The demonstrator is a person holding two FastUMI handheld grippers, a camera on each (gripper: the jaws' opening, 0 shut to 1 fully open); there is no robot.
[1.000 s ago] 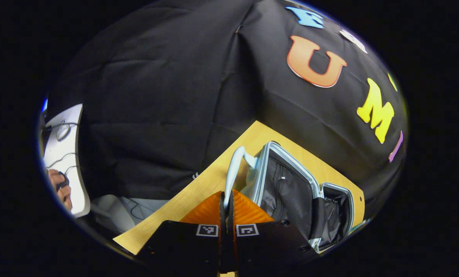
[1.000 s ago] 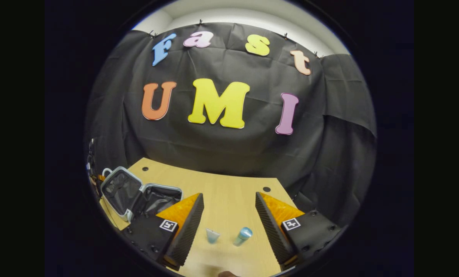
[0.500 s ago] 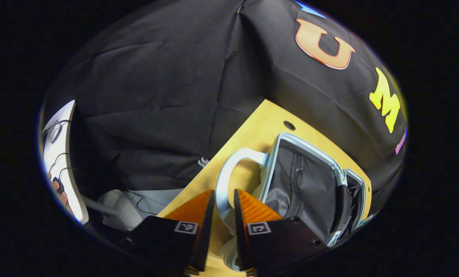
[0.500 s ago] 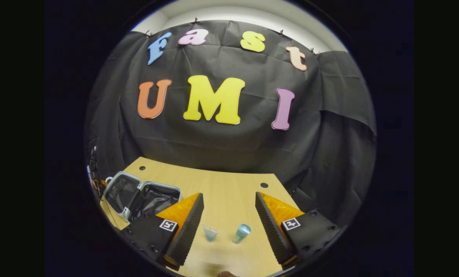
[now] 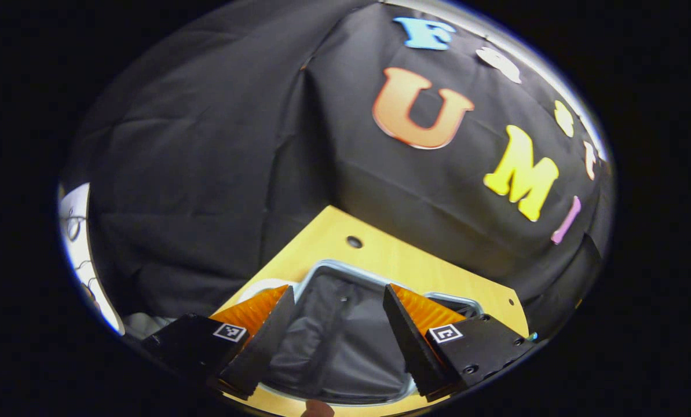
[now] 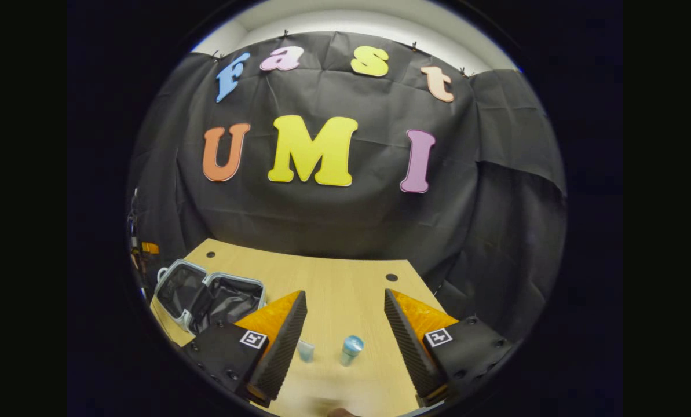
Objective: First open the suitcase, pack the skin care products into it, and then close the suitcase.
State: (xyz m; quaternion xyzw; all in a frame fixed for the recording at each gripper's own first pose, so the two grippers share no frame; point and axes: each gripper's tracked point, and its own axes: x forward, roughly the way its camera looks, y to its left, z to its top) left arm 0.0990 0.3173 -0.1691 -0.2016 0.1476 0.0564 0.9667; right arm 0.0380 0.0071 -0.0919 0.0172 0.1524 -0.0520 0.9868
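Grey-lined suitcase [image 5: 345, 341] lies open between left gripper [image 5: 338, 341] fingers [image 5: 264, 341].

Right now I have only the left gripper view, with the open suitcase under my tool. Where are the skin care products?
Observer: In the right gripper view, a small tube and a blue-capped bottle sit on the table, off to the right of the suitcase and outside it.
Operator: Is the right tool on either of them?
Observer: No. The right tool is open, and both products lie apart from each other in the gap between its fingers, with neither finger touching them.
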